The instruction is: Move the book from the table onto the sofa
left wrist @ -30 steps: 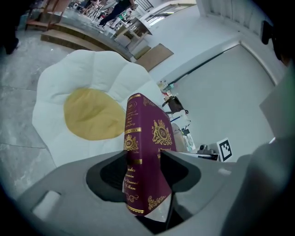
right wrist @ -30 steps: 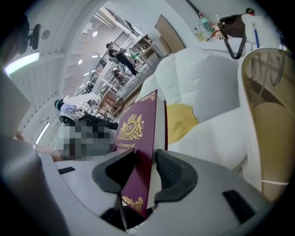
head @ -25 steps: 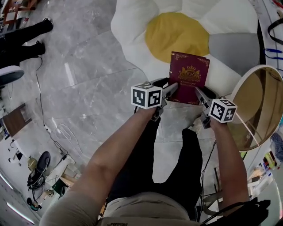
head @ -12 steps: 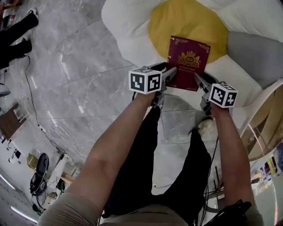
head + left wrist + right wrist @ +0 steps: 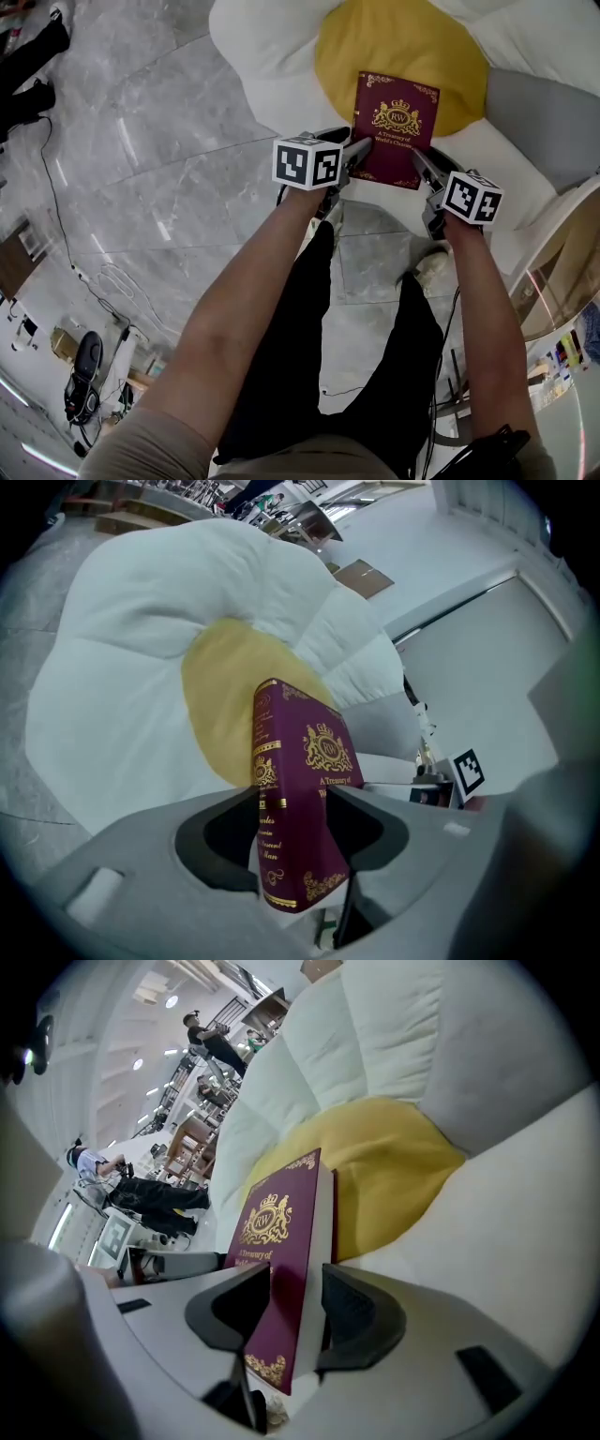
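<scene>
On the flower-shaped sofa [image 5: 272,56], the maroon book [image 5: 398,127] sits cover up, gold crest showing. Its far half is over the yellow centre [image 5: 375,47] and its near edge over a white petal. Can't quite tell if it's lying fully flat. The left gripper [image 5: 361,150] has the near-left corner by the spine, jaws pinched tight on it. The right gripper [image 5: 422,167] is on the near-right corner. Its jaws are opening with the book between them, though the pads look like they're against the cover and the page edge. Both arms reach out over the grey marble floor [image 5: 169,169].
</scene>
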